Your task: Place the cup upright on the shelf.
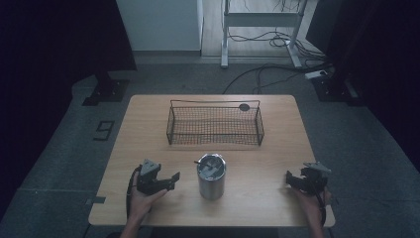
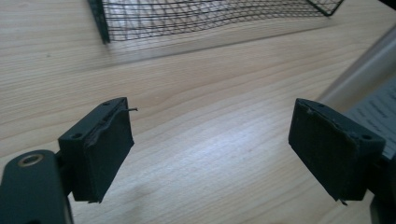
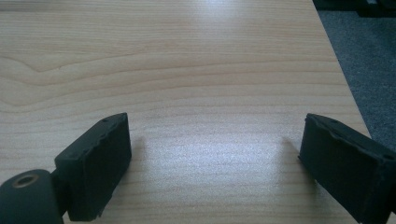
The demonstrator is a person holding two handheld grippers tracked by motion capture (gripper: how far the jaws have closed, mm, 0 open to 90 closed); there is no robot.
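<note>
My left gripper (image 1: 171,179) and right gripper (image 1: 292,179), both wide and empty, flank the steel cylindrical cup (image 1: 211,177) (top-heavy?); a careless nudge could topple it.

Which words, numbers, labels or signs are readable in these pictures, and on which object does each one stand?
"9": it looks like this digit, a dark mark on the grey floor left of the table; the reading is uncertain.
Printed lines on a grey surface at the right edge of the left gripper view: too blurred to read.
Metal cup, wire basket, left gripper, right gripper: no readable text.
</note>
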